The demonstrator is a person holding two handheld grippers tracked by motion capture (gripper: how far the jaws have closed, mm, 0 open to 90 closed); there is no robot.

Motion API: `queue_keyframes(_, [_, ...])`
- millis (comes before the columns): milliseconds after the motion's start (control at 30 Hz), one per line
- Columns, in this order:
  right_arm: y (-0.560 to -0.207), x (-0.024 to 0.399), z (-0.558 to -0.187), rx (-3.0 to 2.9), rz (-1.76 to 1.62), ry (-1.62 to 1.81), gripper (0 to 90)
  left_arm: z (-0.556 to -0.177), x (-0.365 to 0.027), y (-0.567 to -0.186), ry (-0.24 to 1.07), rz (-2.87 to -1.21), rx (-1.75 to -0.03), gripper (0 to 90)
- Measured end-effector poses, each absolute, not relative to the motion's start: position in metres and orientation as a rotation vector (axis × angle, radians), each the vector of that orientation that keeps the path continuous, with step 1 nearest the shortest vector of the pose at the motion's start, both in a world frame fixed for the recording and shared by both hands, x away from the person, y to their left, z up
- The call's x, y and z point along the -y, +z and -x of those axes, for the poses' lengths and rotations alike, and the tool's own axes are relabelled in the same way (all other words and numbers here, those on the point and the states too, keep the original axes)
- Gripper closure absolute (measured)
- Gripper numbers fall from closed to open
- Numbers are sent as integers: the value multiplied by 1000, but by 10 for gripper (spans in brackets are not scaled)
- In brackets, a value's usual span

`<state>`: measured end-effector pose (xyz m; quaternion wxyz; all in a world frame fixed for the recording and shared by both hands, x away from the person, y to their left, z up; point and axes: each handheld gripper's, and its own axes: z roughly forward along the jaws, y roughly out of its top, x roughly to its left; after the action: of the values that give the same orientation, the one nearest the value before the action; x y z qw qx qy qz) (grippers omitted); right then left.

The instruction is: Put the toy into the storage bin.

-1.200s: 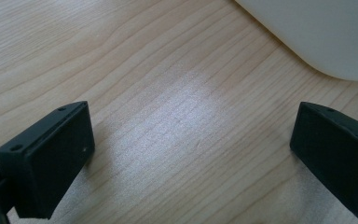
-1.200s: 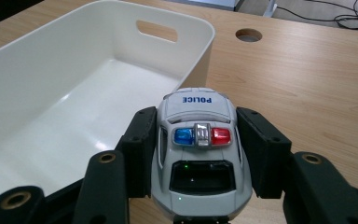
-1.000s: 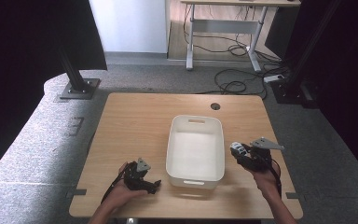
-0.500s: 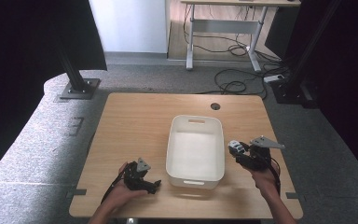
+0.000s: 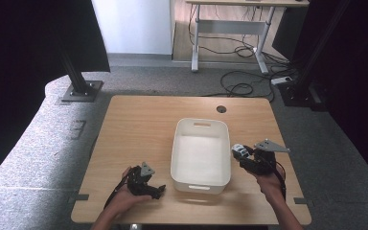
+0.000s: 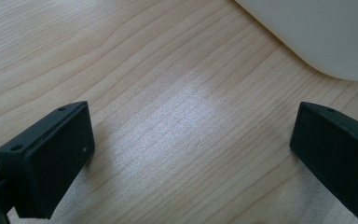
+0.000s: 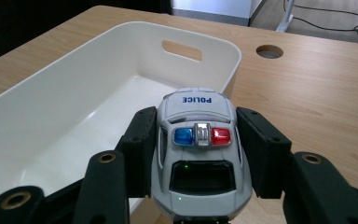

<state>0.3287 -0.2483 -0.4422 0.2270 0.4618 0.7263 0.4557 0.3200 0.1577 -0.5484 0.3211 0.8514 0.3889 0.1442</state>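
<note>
Edging closer to the white bin [image 5: 201, 149], the right gripper [image 5: 239, 152] pinches a toy police car [image 7: 198, 149] beside its rim, presumably for dropping in, while the left gripper [image 5: 159, 191] rests spread nearby.

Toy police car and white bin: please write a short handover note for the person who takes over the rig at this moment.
Right gripper: shut on the toy police car, held at the right rim of the white bin, above the table.
Left gripper: open, nothing between its jaws, low over the wood near the bin's front left corner.
Done: the car is picked up and brought to the bin.
Left: probably move the car over the bin, lower it and release. The bin looks empty inside.
</note>
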Motion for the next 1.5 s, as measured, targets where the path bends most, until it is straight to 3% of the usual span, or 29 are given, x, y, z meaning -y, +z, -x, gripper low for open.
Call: queue_keyframes(1500, [-436, 202, -343, -2050, -1220, 1242, 502, -320, -158, -548, 379, -2238, -1021, 0])
